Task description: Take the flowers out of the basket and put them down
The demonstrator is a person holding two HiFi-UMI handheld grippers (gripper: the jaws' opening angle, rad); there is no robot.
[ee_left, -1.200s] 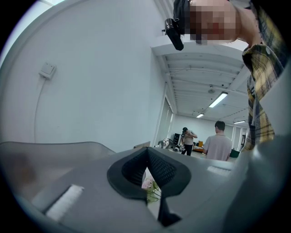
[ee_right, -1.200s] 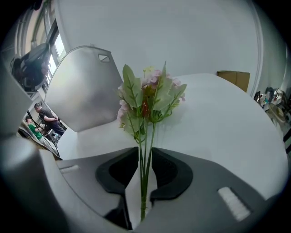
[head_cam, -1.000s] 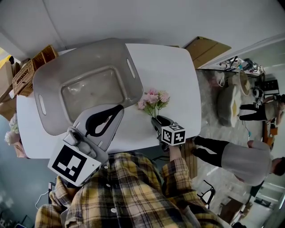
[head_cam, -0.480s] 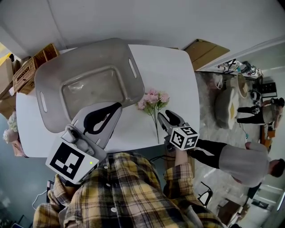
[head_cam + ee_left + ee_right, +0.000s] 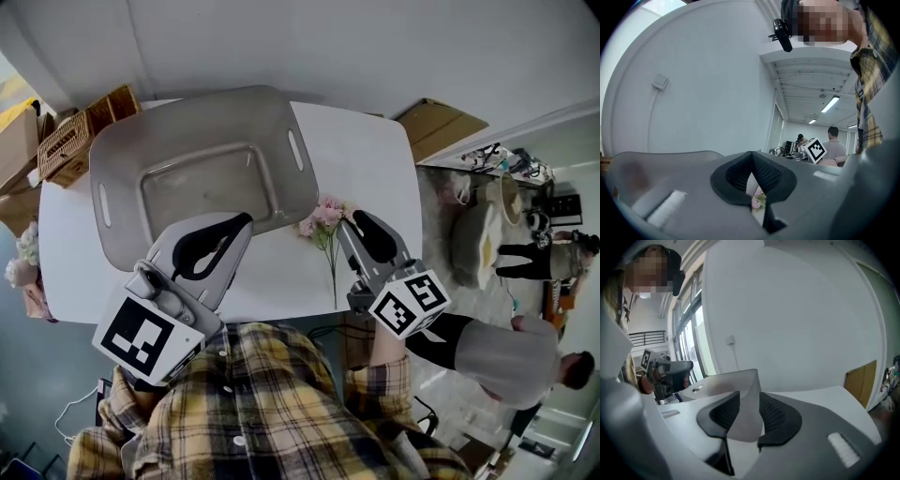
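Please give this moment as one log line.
flowers: on table beside basket | basket: empty | right gripper: fingers apart, just closed partly, nothing between | left gripper: shut

A white table (image 5: pixel 375 178) with rounded corners is seen from above. A grey basket (image 5: pixel 272 122) is set on its left and middle part, close to the far edge. Pink flowers (image 5: pixel 326 220) are laid flat on the bare top just beside the basket's near right corner, blossoms towards the basket and stem towards the near edge; whether they touch cannot be told.
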